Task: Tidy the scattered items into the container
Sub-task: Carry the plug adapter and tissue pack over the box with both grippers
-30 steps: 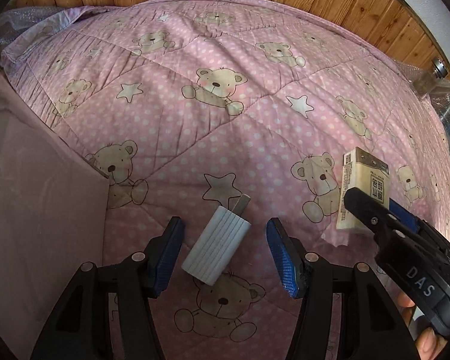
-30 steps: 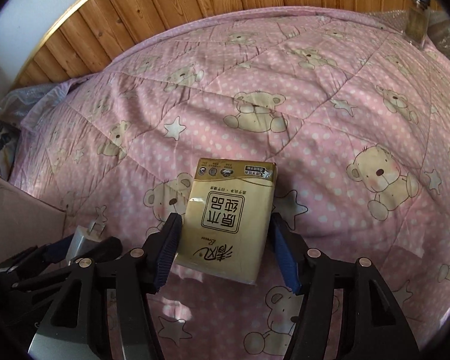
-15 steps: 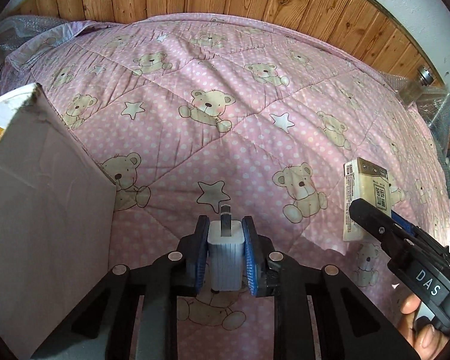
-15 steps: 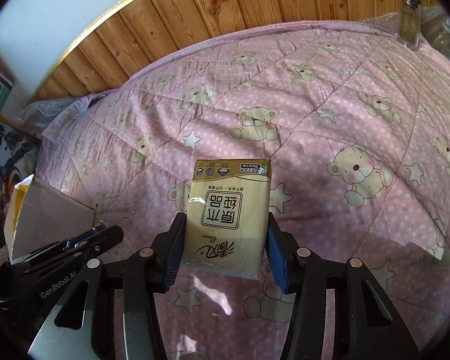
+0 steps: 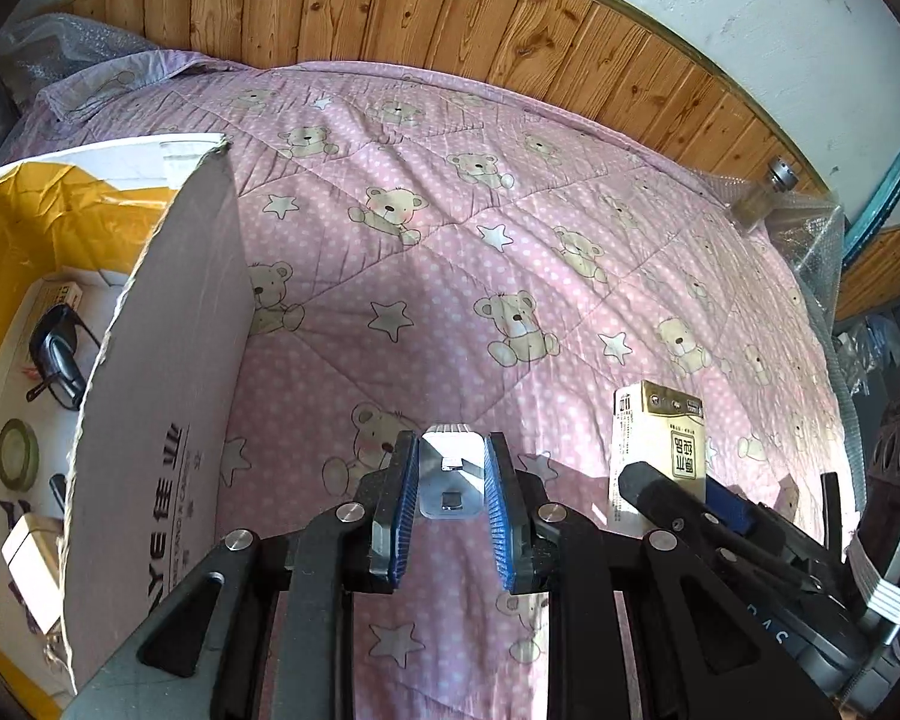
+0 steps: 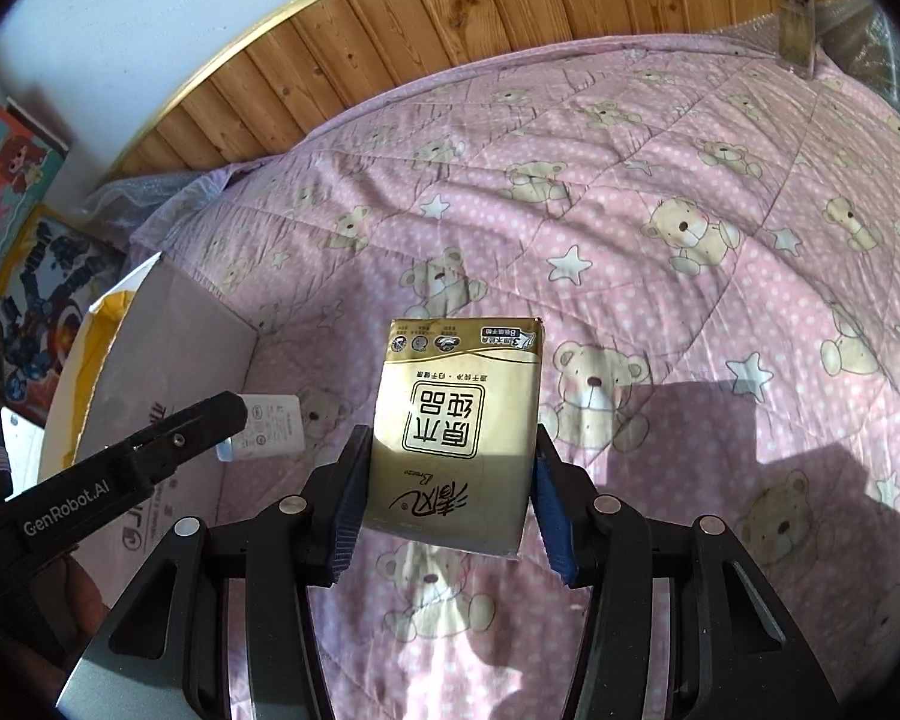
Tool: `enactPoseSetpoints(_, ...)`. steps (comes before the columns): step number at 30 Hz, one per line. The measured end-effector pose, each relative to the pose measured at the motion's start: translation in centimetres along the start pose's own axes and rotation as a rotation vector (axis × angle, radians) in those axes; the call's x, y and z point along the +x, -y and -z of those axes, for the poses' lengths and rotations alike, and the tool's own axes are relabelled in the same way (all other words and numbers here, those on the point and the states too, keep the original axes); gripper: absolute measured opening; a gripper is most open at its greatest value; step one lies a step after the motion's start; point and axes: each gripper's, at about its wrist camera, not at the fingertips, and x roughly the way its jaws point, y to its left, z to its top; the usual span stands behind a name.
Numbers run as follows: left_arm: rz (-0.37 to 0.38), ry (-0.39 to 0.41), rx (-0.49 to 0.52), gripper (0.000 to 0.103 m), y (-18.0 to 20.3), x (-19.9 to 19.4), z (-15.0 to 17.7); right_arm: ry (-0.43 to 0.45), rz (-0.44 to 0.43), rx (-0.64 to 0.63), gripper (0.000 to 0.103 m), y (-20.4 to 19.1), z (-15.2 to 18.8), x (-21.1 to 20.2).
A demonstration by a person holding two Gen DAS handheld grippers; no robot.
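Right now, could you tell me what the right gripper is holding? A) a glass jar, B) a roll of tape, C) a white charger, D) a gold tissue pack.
D: the right gripper is shut on the gold tissue pack, with one blue pad pressed against each side of it, lifted above the pink bear quilt.

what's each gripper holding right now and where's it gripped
Left hand-held gripper: white charger, pinched across its two sides. Right hand-held gripper: gold tissue pack, clamped on its long side edges near the lower end.
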Motion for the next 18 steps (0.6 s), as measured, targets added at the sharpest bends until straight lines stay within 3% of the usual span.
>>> enactPoseSetpoints(18, 0.055, 0.071, -0.006, 0.023, 0.4, -8.3, 5.9, 0.003, -0.066, -0.147, 0.052, -5.4, 5.0, -5.7)
